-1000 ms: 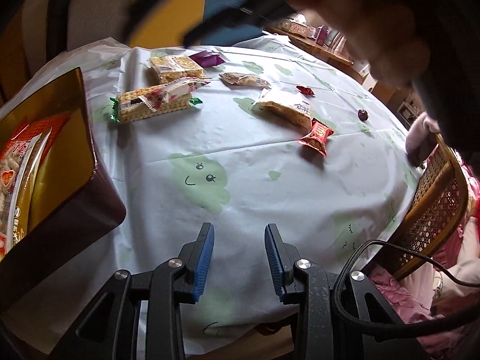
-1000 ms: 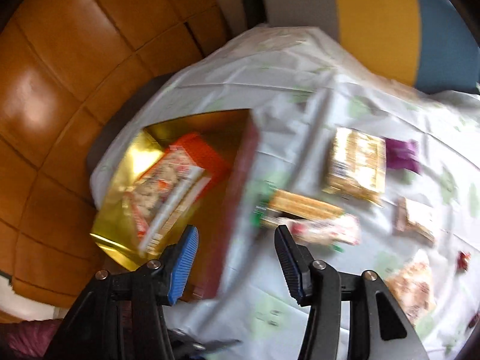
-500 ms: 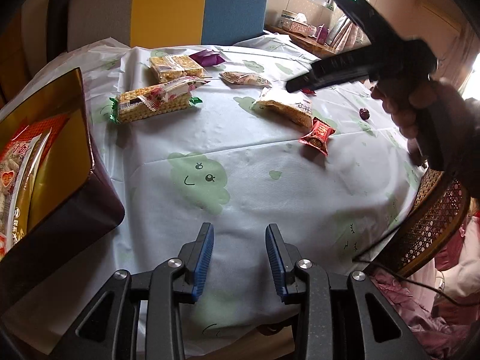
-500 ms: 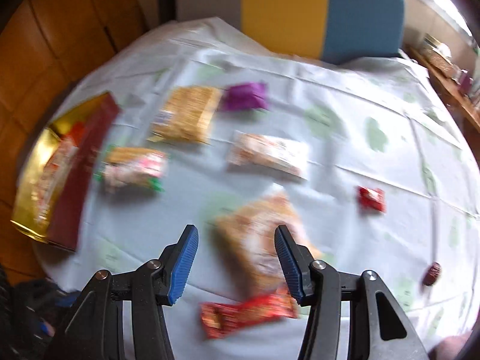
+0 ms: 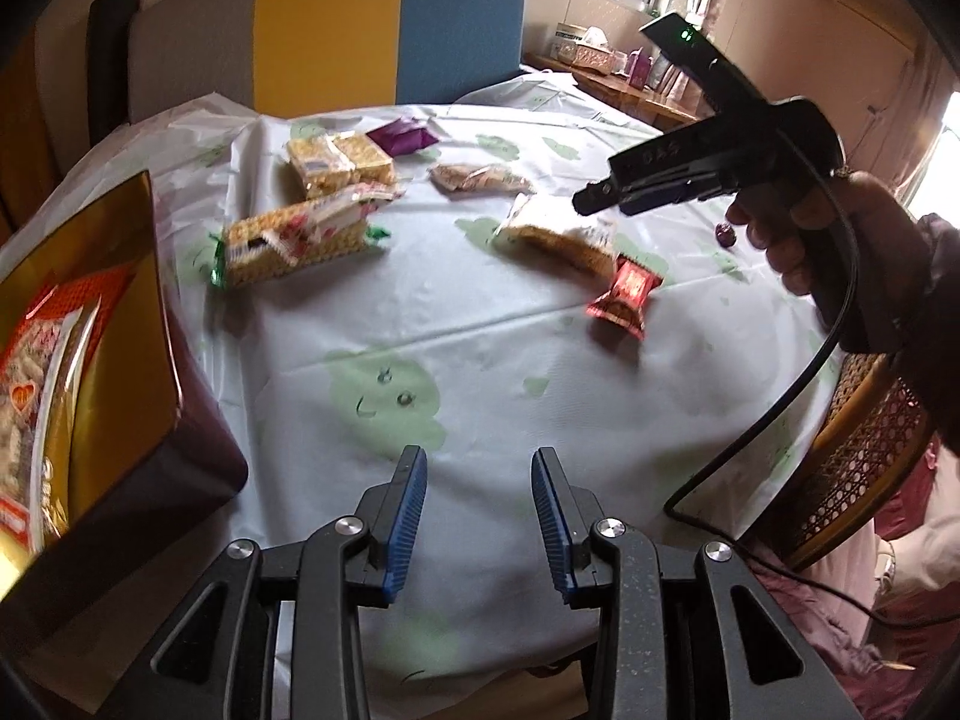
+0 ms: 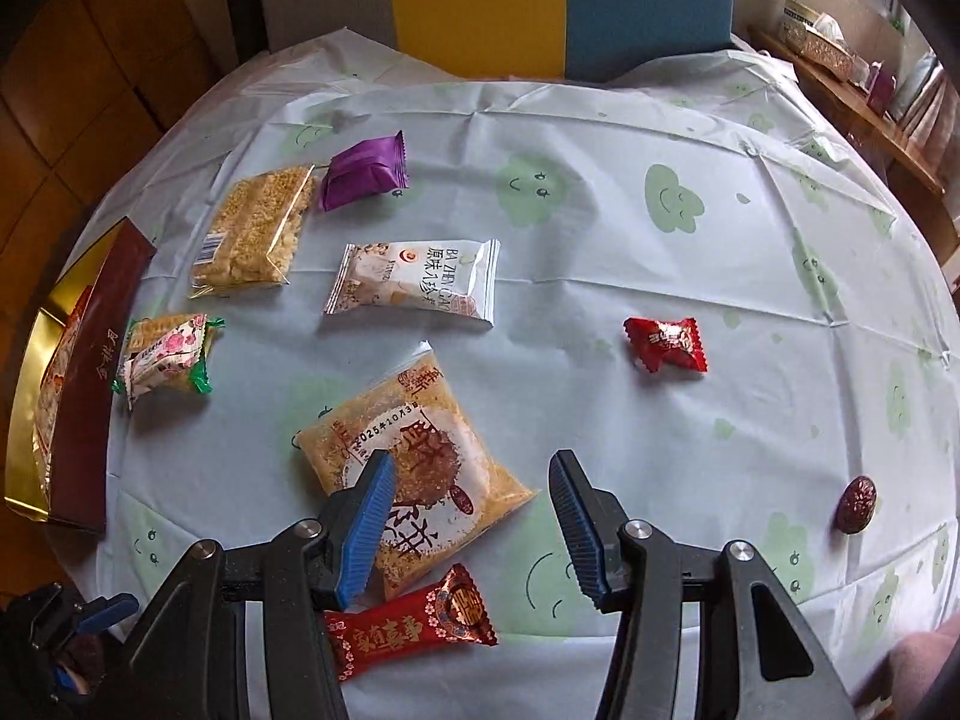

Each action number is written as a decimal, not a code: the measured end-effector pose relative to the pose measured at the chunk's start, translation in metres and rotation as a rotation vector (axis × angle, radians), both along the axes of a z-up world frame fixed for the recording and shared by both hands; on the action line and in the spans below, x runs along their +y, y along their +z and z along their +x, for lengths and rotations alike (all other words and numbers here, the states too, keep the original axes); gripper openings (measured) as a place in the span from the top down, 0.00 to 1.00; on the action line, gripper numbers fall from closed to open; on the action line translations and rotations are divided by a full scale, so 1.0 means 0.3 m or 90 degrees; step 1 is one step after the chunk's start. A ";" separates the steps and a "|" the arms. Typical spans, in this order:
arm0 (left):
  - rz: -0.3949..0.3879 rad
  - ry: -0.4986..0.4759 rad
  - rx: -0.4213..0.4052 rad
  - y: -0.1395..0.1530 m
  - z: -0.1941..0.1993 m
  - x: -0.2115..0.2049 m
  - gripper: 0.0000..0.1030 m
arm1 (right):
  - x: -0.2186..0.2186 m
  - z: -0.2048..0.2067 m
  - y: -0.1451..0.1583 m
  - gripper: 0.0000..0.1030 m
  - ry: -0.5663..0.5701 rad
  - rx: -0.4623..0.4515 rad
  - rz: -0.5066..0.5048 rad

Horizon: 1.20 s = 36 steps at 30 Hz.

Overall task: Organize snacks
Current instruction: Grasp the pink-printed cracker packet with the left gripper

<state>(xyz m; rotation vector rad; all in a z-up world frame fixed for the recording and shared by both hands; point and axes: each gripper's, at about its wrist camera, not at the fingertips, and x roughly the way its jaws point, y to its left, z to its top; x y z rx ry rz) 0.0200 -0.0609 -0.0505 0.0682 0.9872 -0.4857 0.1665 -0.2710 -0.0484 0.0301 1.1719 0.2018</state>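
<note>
Several wrapped snacks lie on the round table: a big pastry pack, a long red pack, a white pack, a rice-crisp pack, a purple pack, a red candy, a flowered wafer pack and a small dark candy. A gold-lined box at the left holds a snack bag. My right gripper is open, hovering over the pastry pack. My left gripper is open and empty above the near table edge.
A grey, yellow and blue chair back stands behind the table. A wicker chair is at the right edge. A wooden sideboard with boxes is at the back right. The right gripper's cable hangs over the table's right side.
My right gripper has swung from over the box at the left to above the pastry pack in the table's middle. My left gripper has stayed almost still.
</note>
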 end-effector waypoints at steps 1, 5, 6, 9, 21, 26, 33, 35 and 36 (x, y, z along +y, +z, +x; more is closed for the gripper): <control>0.001 -0.001 -0.001 0.011 0.007 -0.003 0.64 | 0.001 -0.003 0.000 0.48 0.001 0.001 0.002; -0.003 0.008 -0.008 0.075 0.060 -0.001 0.64 | 0.018 -0.006 0.005 0.48 0.008 -0.005 0.004; 0.001 0.008 -0.009 0.090 0.079 0.001 0.64 | 0.019 -0.007 0.006 0.48 0.009 -0.006 0.006; 0.027 0.024 -0.025 0.140 0.144 0.012 0.63 | 0.022 -0.013 0.012 0.48 0.011 -0.010 0.009; 0.134 0.013 -0.034 0.152 0.397 -0.001 0.56 | 0.007 -0.014 0.037 0.48 0.000 -0.025 0.027; 0.152 -0.004 -0.024 0.111 0.475 -0.036 0.51 | -0.007 -0.011 0.042 0.48 -0.013 -0.027 0.033; 0.200 -0.026 -0.005 0.028 0.547 -0.088 0.47 | -0.033 -0.003 0.051 0.48 -0.037 -0.030 0.052; 0.211 -0.015 0.005 0.003 0.566 -0.093 0.48 | -0.032 -0.002 0.054 0.48 -0.036 -0.032 0.054; 0.213 -0.010 0.016 -0.010 0.573 -0.093 0.54 | -0.031 -0.002 0.054 0.48 -0.035 -0.033 0.055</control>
